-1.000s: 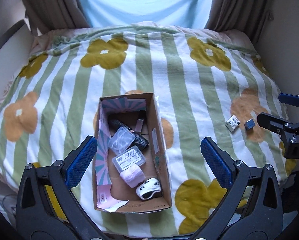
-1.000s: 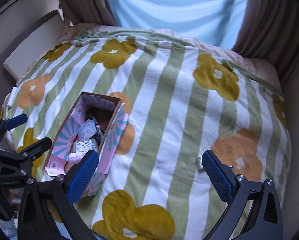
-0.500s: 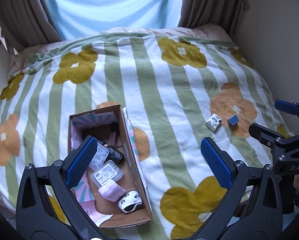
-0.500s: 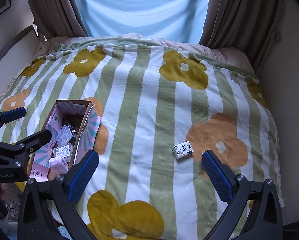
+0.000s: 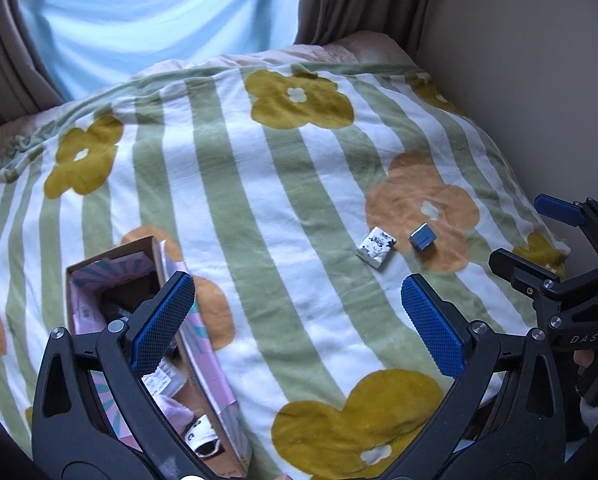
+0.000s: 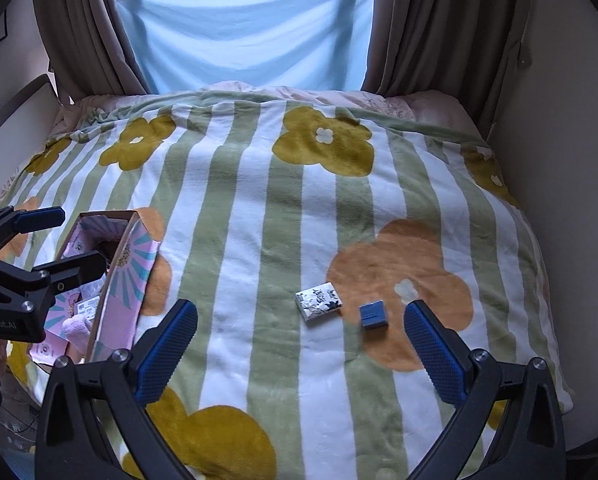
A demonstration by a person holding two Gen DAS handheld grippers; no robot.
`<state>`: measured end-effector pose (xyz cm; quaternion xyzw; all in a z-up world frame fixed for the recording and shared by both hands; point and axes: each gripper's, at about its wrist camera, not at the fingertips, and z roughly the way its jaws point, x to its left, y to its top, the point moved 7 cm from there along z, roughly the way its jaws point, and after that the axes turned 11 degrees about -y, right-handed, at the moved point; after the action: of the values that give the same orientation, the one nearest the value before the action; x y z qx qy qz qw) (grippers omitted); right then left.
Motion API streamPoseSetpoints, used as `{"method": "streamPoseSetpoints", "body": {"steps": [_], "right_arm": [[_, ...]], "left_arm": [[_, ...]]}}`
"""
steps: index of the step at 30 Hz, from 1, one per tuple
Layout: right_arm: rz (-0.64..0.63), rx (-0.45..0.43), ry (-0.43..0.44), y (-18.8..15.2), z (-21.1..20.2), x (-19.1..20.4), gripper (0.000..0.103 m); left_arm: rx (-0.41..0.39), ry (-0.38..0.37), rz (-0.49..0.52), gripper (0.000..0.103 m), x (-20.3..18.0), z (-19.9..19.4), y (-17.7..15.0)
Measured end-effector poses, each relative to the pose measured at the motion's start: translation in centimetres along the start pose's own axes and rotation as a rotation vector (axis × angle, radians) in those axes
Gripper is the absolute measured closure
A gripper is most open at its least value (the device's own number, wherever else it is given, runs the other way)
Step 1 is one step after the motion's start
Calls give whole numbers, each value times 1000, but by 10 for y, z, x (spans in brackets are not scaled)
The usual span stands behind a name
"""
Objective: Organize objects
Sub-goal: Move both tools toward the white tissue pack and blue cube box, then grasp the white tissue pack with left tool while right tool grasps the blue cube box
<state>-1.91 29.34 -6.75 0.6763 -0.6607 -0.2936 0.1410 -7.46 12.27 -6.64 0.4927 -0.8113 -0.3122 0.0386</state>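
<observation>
The left tool (image 5: 298, 323) fills the bottom of its own view, its two blue-padded fingers (image 5: 431, 330) spread wide with nothing between them. The right tool (image 6: 301, 350) stands the same way at the bottom of its view, fingers (image 6: 166, 350) wide apart and empty. Each tool also shows at the other view's edge, at mid-height.

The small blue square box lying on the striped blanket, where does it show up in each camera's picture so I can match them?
Left wrist view: the small blue square box lies right of centre, on the orange flower print.
Right wrist view: the same box lies low and right of centre, just inside the right claw's right-hand finger.
Shared landmark: the white packet with black floral print lies immediately left of the box in both.
</observation>
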Motion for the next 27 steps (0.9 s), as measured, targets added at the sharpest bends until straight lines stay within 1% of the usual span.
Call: {"method": "streamPoseSetpoints", "body": {"steps": [3,6,9,12,17,19,21,23,25,27], "right_arm": [[-13,-2,-40,-9,17,-20,1],[-15,-4,-71,-22,41,-40,1],[-29,-2,-110,-37,68,-56,1],[-55,-2,-142,-52,95,-66,5],[-100,16,-159,-70,138,-70,11],[-115,20,-159,-76,153,-70,13],[-130,23,-155,-80,167,-69,16],[-144,24,-150,-83,181,-67,17],[-161,20,-142,-86,194,-64,20],[-190,14,-138,-87,206,-60,27]], "left_arm": [[26,-21,29,0,-17,31,4],[78,-44,59,0,-32,74,5],[94,-77,90,0,-46,115,5],[125,-93,114,0,-55,158,4],[167,-108,156,3,-64,216,-3],[182,-108,176,5,-66,234,-6],[201,-109,194,9,-67,252,-10],[223,-114,202,10,-69,268,-13],[254,-134,201,10,-71,284,-16],[270,-140,211,11,-72,296,-17]]}}
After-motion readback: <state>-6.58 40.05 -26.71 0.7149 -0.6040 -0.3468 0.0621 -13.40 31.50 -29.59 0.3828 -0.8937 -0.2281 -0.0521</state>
